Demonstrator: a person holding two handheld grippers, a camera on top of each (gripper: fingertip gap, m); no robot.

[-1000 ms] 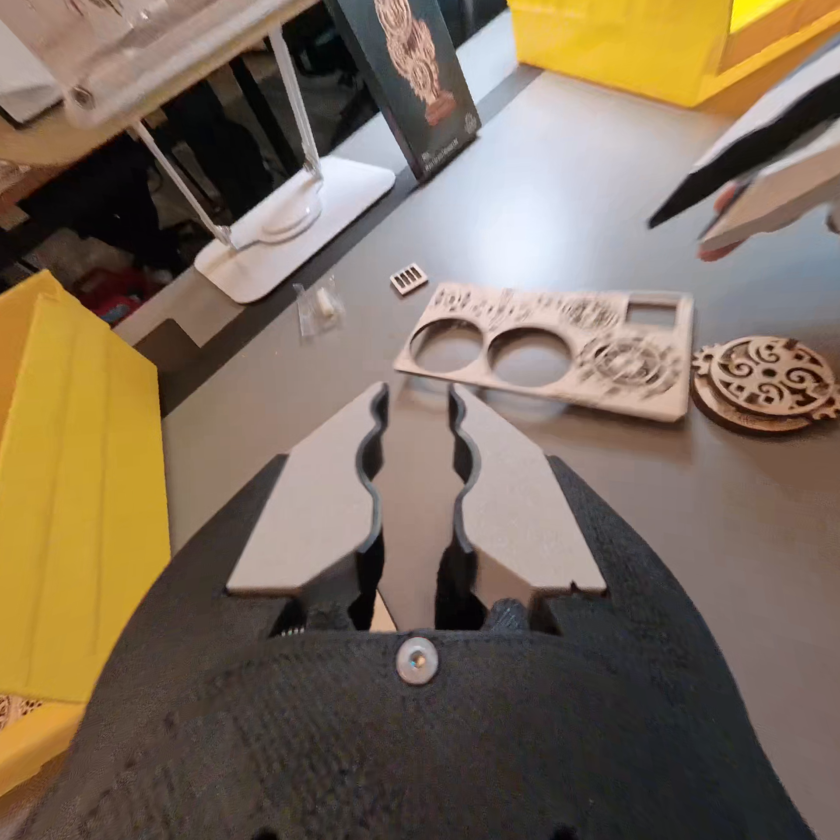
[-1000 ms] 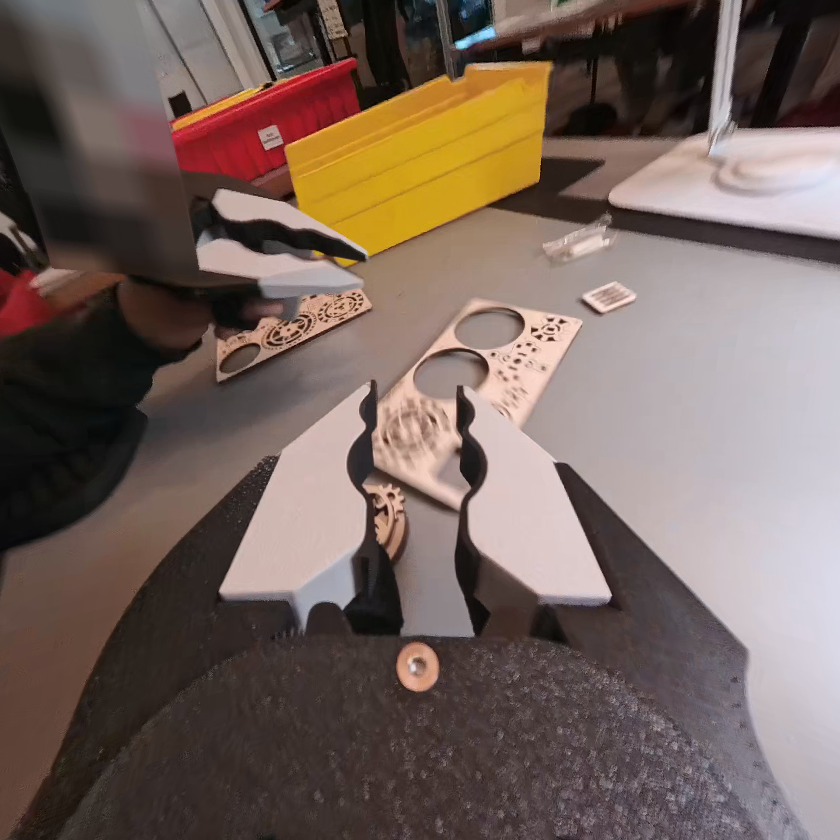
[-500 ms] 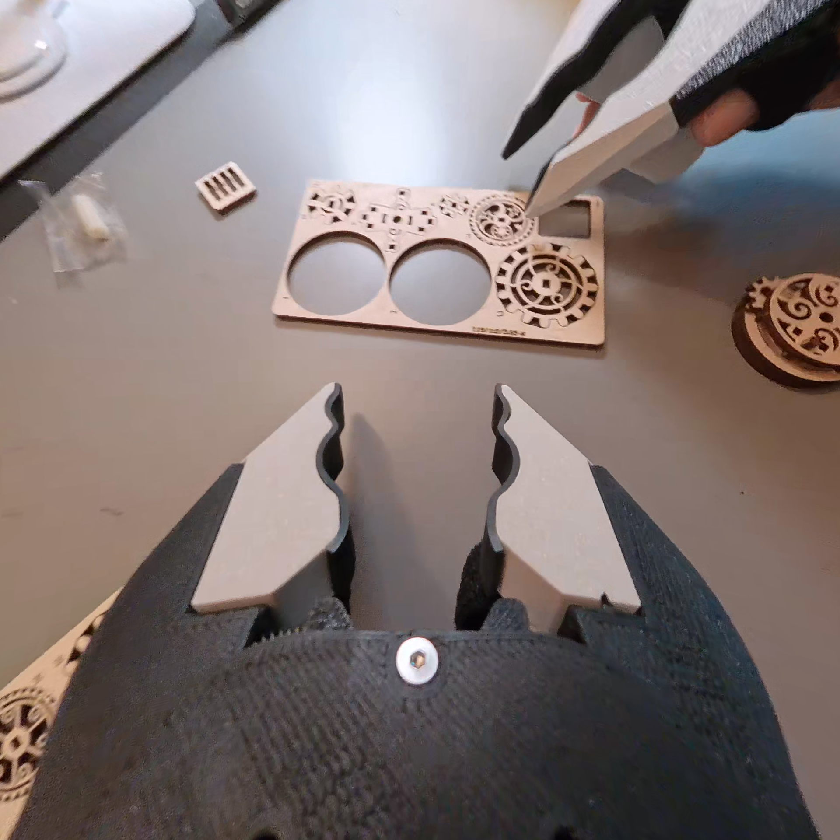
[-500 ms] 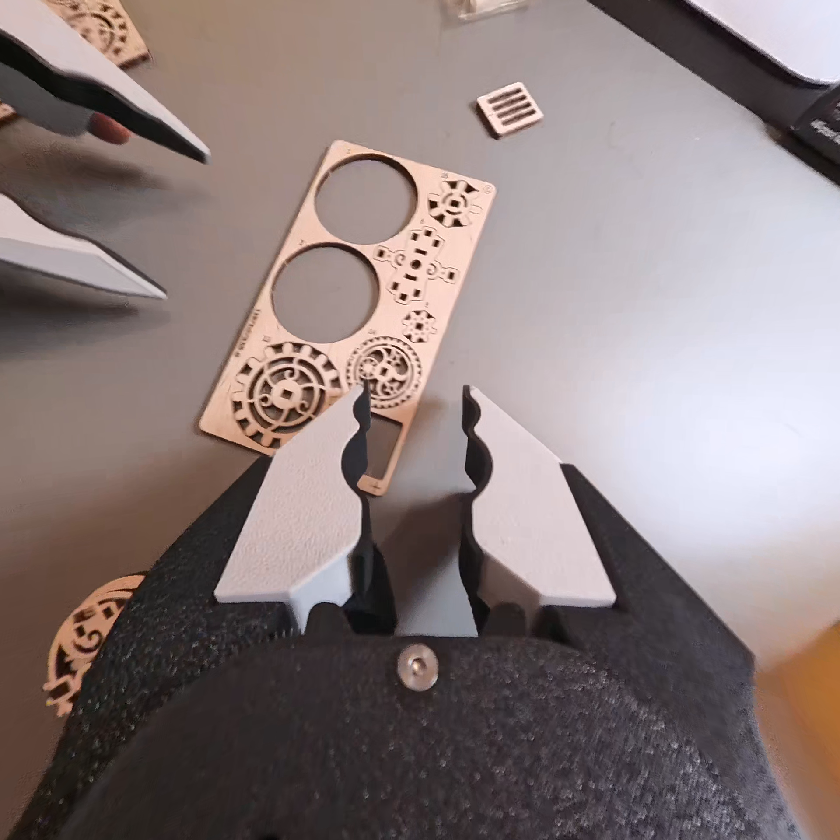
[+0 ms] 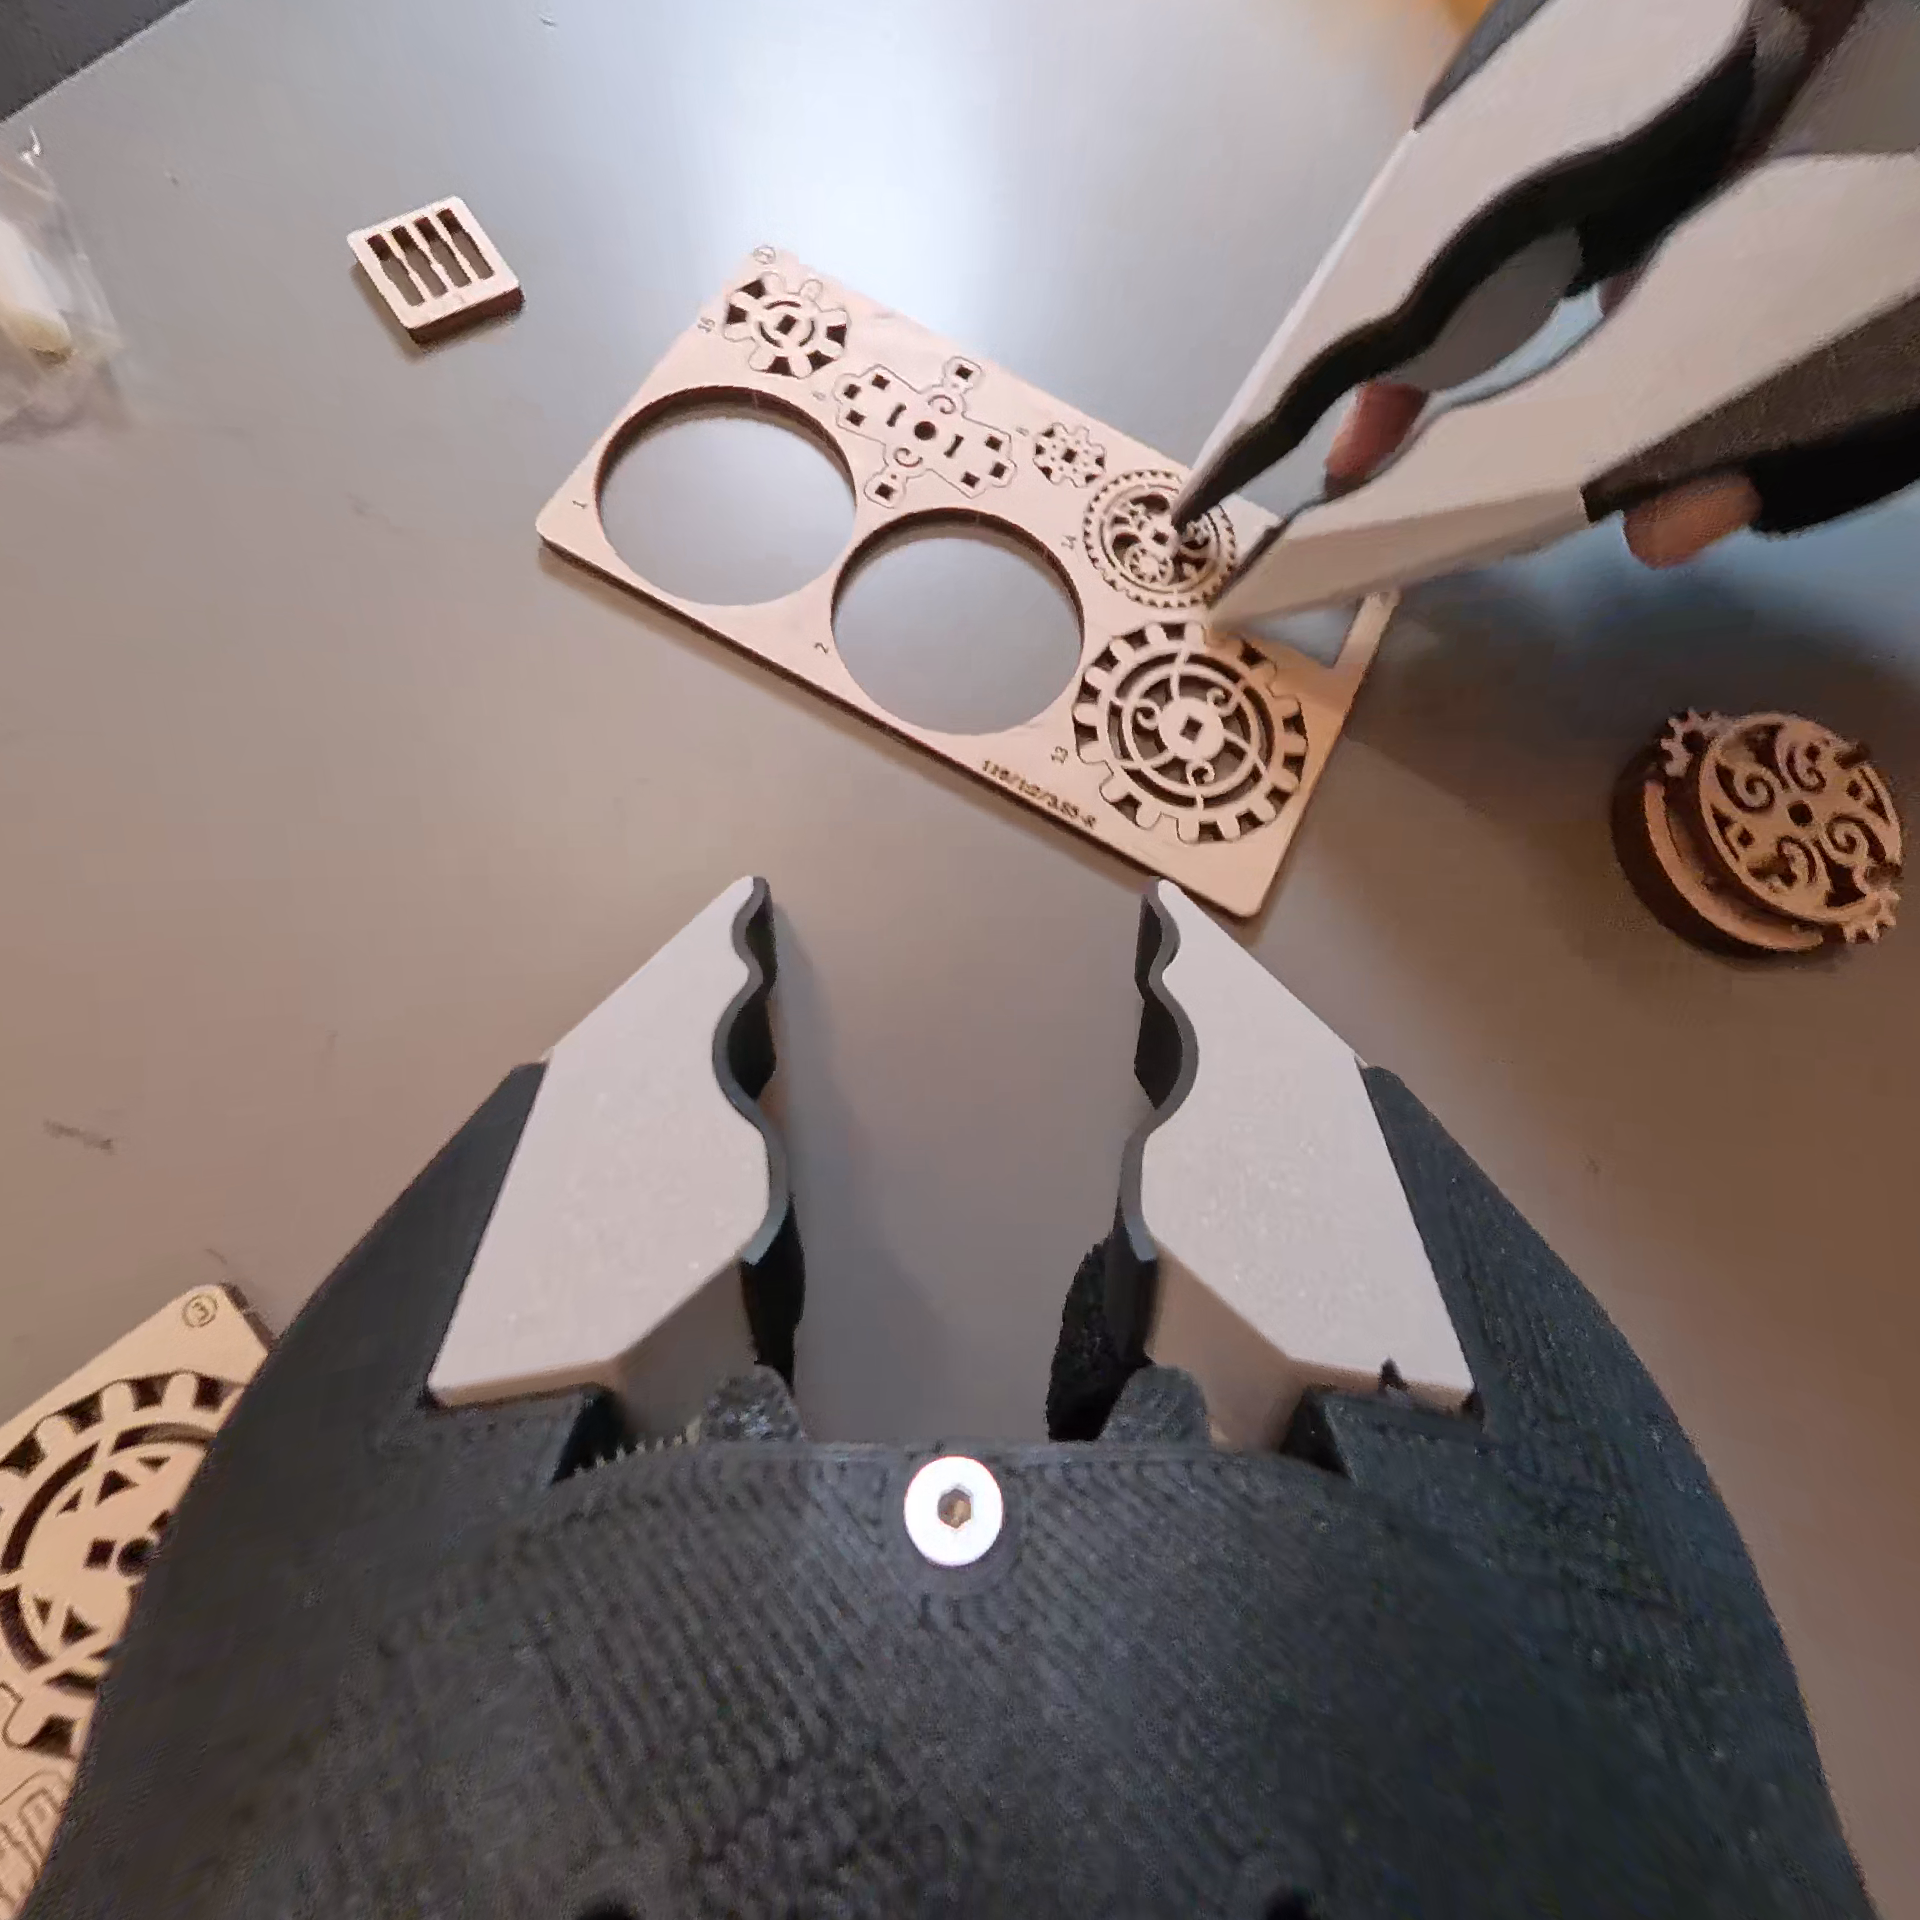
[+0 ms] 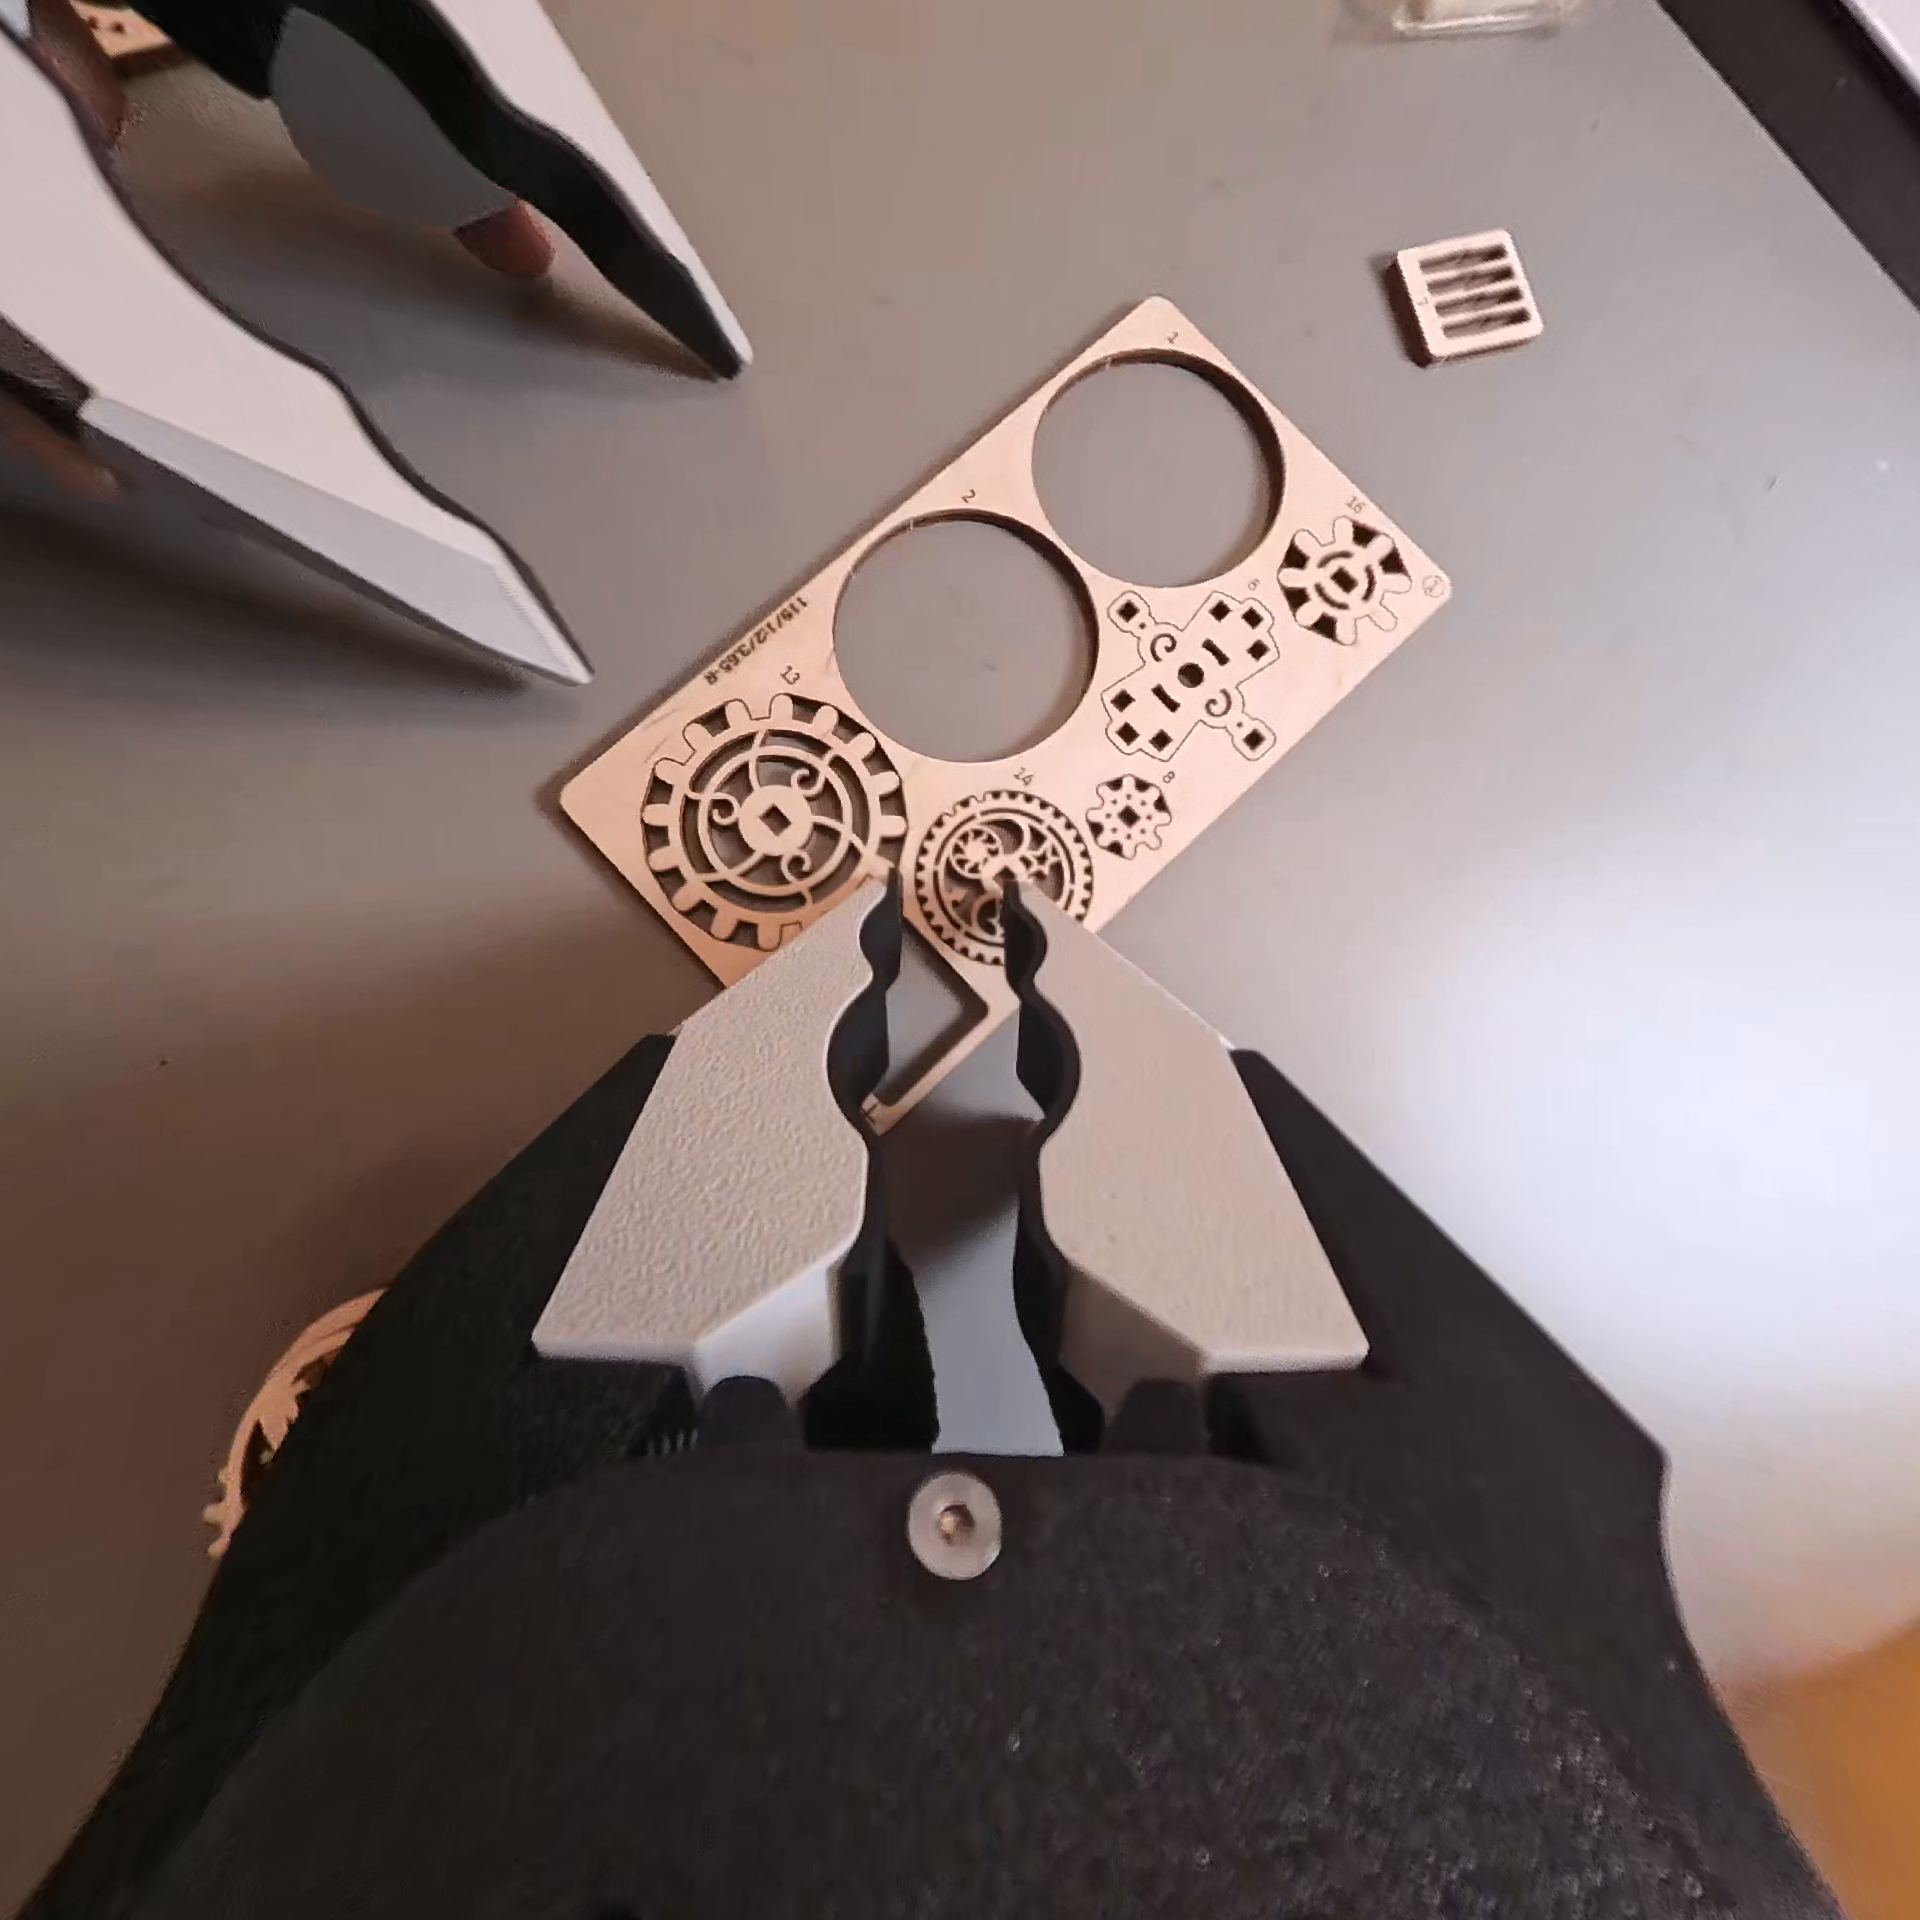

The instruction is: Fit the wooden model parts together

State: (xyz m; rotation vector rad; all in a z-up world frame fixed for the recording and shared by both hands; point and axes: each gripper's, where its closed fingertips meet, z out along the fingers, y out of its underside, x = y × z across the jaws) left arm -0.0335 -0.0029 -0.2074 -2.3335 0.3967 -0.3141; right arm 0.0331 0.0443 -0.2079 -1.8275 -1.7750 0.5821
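Grey matte tabletop (image 5: 312, 727), laser-cut plywood sheet (image 6: 1320, 748)

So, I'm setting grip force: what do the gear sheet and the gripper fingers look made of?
Gear sheet: seemingly thin plywood, pale and matt, with dark scorched cut lines that suggest laser cutting, so probably fragile. Right gripper fingers: grey, grainy matt faces with black wavy inner edges, likely printed plastic, possibly rubber-lined.

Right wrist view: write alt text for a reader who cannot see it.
The right gripper, jaws slightly apart, tips down onto a small ornate gear still set in a flat wooden parts sheet on a grey table. The left gripper hovers open at upper left; a small slotted wooden piece lies beyond the sheet.
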